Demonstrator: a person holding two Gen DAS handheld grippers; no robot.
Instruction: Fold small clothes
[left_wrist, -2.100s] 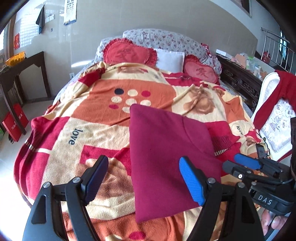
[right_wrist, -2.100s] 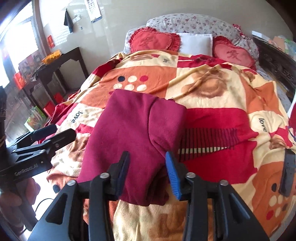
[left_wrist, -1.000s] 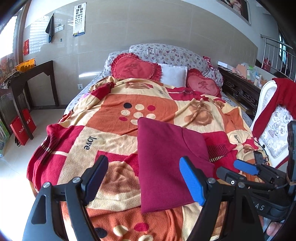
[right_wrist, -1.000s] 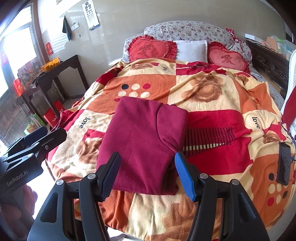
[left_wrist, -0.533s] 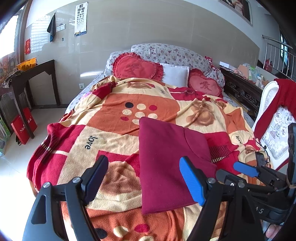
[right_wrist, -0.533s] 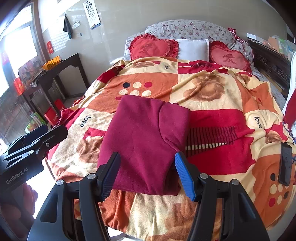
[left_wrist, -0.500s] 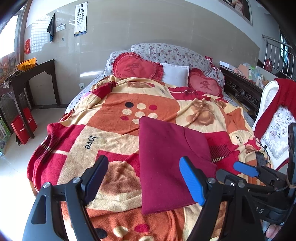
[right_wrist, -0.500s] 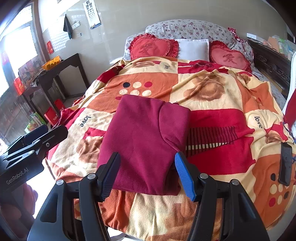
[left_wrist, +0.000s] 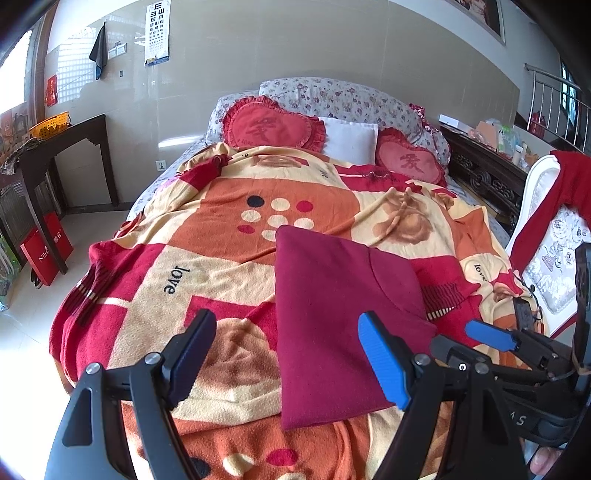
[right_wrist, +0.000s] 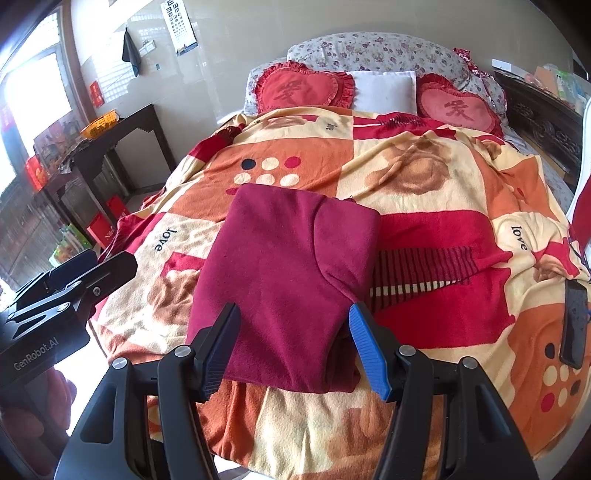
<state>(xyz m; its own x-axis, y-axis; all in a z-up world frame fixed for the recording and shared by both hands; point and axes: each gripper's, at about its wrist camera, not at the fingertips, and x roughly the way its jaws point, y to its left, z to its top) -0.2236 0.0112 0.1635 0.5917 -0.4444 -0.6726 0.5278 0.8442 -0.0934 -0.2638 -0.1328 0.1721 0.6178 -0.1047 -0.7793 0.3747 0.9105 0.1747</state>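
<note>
- The left gripper has its jaws spread wide with nothing between them; one finger carries a dark pad, the other a blue one, and both hang in the air above the near end of the bed
- The right gripper is likewise released and empty, its black and blue fingers parted over the near hem of the garment without touching it, as far as I can judge
- The dark maroon fleece garment lies flat on the bed straight ahead of both pairs of fingers, already folded into a rough rectangle, with a sleeve or side panel turned in along its right edge
- Its long axis runs away from the grippers, from the foot of the bed towards the pillows, so the short near hem is the edge that faces the fingers
- The right gripper sits squarely in line with that hem and looks the nearer of the two; the left gripper is off to the garment's left, with its blue finger over the near left part of the cloth
- I would guess the next fold brings the near hem up towards the far edge
- Beneath it spreads the orange, red and cream patterned fleece blanket
- A dark phone-like slab lies on the blanket well to the right, clear of the garment
</note>
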